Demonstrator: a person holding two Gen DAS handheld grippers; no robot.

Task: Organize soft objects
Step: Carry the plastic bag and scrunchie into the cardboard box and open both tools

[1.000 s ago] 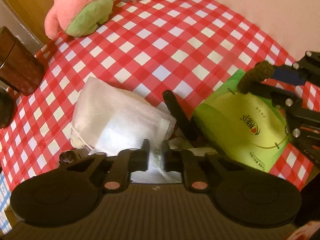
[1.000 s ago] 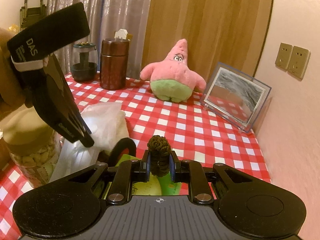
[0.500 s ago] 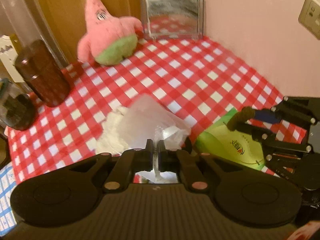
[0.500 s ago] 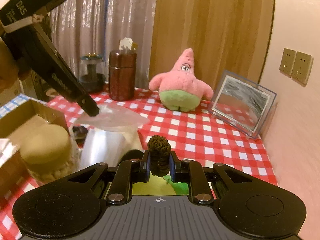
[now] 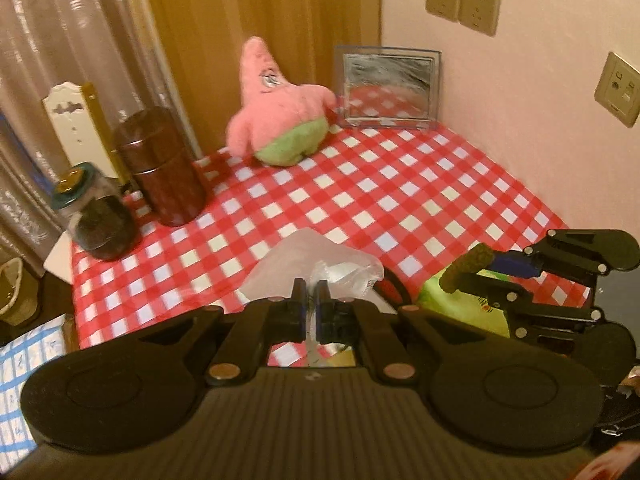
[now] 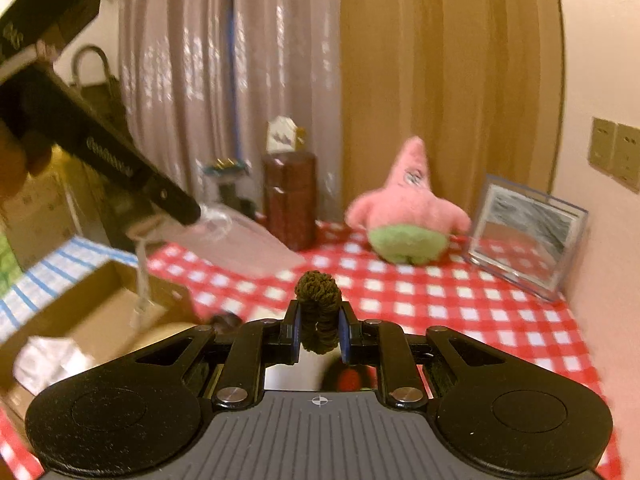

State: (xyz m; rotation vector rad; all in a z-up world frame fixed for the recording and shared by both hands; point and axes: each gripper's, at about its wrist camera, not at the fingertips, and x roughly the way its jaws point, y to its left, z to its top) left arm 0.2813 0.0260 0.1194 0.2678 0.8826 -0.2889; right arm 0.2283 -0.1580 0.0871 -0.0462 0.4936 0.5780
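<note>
Left gripper (image 5: 311, 294) fingers clamp the clear bag (image 5: 316, 264), now lifted off the desk (image 5: 400, 200); right gripper (image 6: 319, 320) fingers grip the brown knit piece (image 6: 318, 292), both ready to stow.

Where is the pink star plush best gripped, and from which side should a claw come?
Grip the plush at its pointed top, coming from above. It sits upright on the cloth, the cone narrows to a claw-sized tip, and nothing stands over it. The frame crowds its right arm.
</note>
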